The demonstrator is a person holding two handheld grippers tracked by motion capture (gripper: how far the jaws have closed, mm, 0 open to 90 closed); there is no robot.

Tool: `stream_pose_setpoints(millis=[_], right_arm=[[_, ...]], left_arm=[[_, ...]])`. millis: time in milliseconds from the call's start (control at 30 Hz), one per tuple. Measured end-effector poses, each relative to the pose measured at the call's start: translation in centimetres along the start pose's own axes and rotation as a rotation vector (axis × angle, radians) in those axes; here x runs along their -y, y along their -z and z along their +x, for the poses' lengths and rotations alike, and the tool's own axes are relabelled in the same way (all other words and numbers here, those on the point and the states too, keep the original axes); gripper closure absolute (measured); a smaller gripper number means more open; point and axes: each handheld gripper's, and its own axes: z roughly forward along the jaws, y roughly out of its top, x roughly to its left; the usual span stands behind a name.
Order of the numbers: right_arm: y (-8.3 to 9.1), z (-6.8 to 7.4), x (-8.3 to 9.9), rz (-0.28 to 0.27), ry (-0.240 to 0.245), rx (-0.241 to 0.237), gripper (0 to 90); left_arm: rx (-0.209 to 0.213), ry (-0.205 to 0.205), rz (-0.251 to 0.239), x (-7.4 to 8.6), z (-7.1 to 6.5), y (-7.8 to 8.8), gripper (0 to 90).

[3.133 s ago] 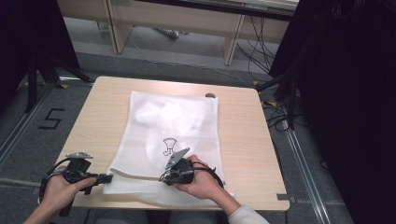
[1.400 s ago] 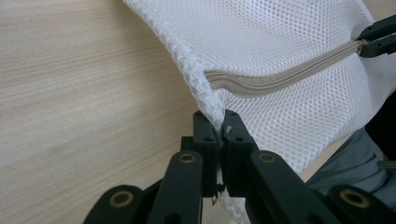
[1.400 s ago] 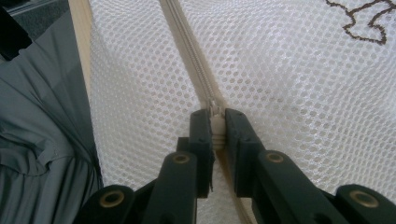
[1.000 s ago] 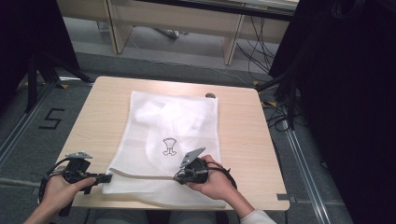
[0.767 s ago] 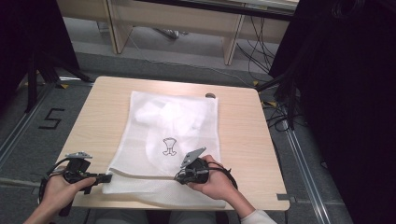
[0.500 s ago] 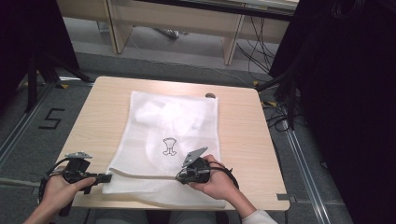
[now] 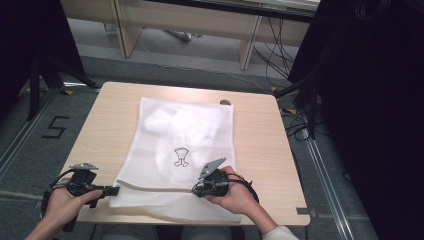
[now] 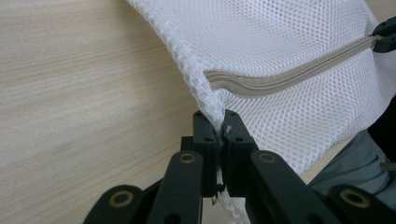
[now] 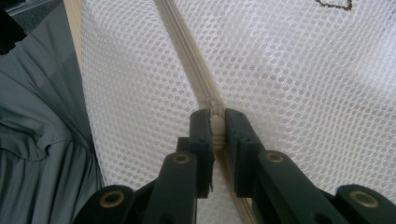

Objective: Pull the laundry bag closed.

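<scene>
Right claw [image 9: 217, 128] pinches zipper pull [image 9: 216, 125]; left claw [image 8: 218, 135] clamps mesh bag [image 7: 185, 150] corner, flat on tabletop [image 7: 260, 135]. Keep corner taut, pull straight along zipper [image 7: 155, 188].

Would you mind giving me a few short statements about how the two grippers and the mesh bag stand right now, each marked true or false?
1. The left gripper is shut on the corner edge of the mesh bag, beside the end of the zipper. True.
2. The right gripper hangs open above the bag. False: it is shut on the zipper pull.
3. The bag lies flat on a wooden table. True.
4. The bag is black and opaque. False: it is white see-through mesh with a small dark printed figure.
5. Both grippers are at the bag's far edge. False: both are at its near edge, by the person.
</scene>
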Motion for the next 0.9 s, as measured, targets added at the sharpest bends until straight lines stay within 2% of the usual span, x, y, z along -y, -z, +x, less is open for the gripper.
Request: stream_pose_setpoints(millis=[233,300,400,433,533,633,867,900], right_arm=[[0.3,-0.2,0.4,-0.001,-0.002,0.005,82.7],[0.4,-0.3,0.5,0.001,-0.006,0.008,82.7],[0.5,-0.3,0.7,-0.007,-0.010,0.013,82.7],[0.5,-0.3,0.7,-0.006,-0.009,0.011,82.7],[0.7,-0.4,0.8,0.004,-0.014,0.013,82.7],[0.8,-0.4,1.0,0.003,-0.011,0.017,82.7],[1.1,-0.5,1.2,-0.002,-0.020,0.013,82.7],[1.1,-0.6,1.3,0.000,-0.016,0.018,82.7]], left_arm=[[-0.006,-0.002,-0.002,0.0,0.0,0.0,85.5],[-0.009,0.002,-0.021,0.1,0.0,-0.1,85.5],[-0.008,-0.002,-0.003,0.0,0.0,0.0,85.5],[-0.011,0.001,-0.021,0.1,0.0,-0.1,85.5],[-0.011,0.002,-0.022,0.1,0.0,-0.1,85.5],[-0.008,-0.003,-0.002,0.0,0.1,0.0,85.5],[-0.011,-0.002,-0.003,0.0,0.1,0.0,85.5],[-0.011,0.002,-0.024,0.1,0.0,-0.1,85.5]])
